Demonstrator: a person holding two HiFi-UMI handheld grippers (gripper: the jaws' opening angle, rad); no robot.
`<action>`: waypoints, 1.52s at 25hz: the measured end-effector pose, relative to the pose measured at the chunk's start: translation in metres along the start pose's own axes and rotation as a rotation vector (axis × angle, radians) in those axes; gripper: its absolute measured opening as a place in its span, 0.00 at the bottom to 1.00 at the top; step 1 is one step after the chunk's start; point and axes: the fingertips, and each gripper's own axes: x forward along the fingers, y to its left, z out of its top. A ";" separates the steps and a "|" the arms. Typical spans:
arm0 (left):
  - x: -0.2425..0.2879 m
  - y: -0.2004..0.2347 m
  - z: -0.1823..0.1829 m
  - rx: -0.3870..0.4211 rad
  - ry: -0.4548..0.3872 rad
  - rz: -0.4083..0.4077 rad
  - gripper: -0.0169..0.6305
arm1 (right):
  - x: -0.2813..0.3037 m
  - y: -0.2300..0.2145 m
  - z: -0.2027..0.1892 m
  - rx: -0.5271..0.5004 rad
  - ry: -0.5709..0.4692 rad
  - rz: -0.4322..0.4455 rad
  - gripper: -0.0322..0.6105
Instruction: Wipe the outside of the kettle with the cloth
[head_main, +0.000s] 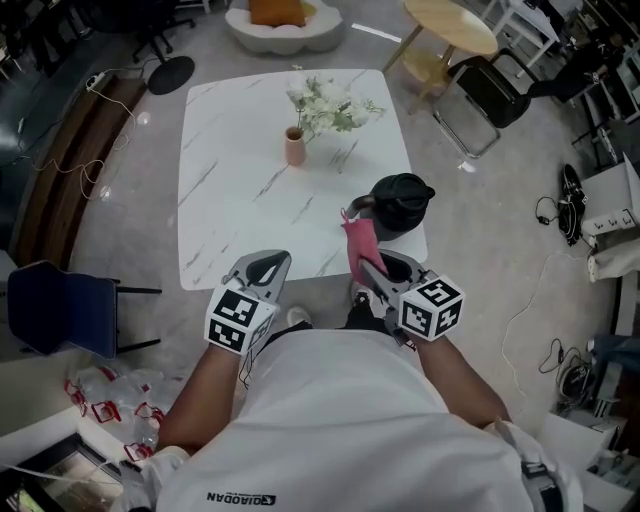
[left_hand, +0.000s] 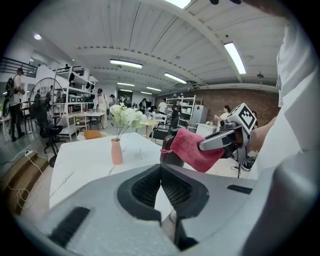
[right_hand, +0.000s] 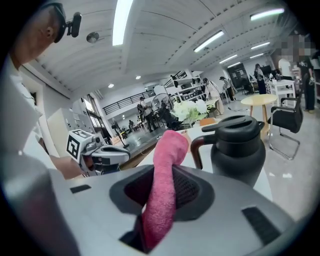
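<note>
White marble-look table (head_main: 240, 210) mid-scene; pink vase (head_main: 294, 147) w/ white flowers (head_main: 325, 105) upright toward far edge. Blue chair (head_main: 60, 310) near left, apart from table. Round wooden table (head_main: 450, 25) + black chair (head_main: 490, 92) far right. Orange cushion (head_main: 277, 11) on pale seat (head_main: 300, 38), far ctr. Dark round stand base (head_main: 171, 75) on floor, far left.

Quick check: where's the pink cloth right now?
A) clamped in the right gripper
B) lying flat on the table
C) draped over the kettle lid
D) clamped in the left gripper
A: the right gripper view shows the pink cloth pinched between the fingers of the right gripper. The left gripper is shut on nothing, and the kettle has a bare lid.
</note>
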 end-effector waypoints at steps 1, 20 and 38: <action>0.002 0.002 0.002 -0.005 0.001 0.006 0.03 | 0.000 -0.002 0.004 -0.003 0.001 0.006 0.20; 0.156 -0.020 0.039 0.339 0.089 -0.170 0.26 | 0.019 -0.094 0.108 -0.088 0.115 -0.059 0.20; 0.215 -0.040 0.025 0.475 0.253 -0.330 0.23 | 0.007 -0.155 0.104 -0.368 0.179 -0.246 0.19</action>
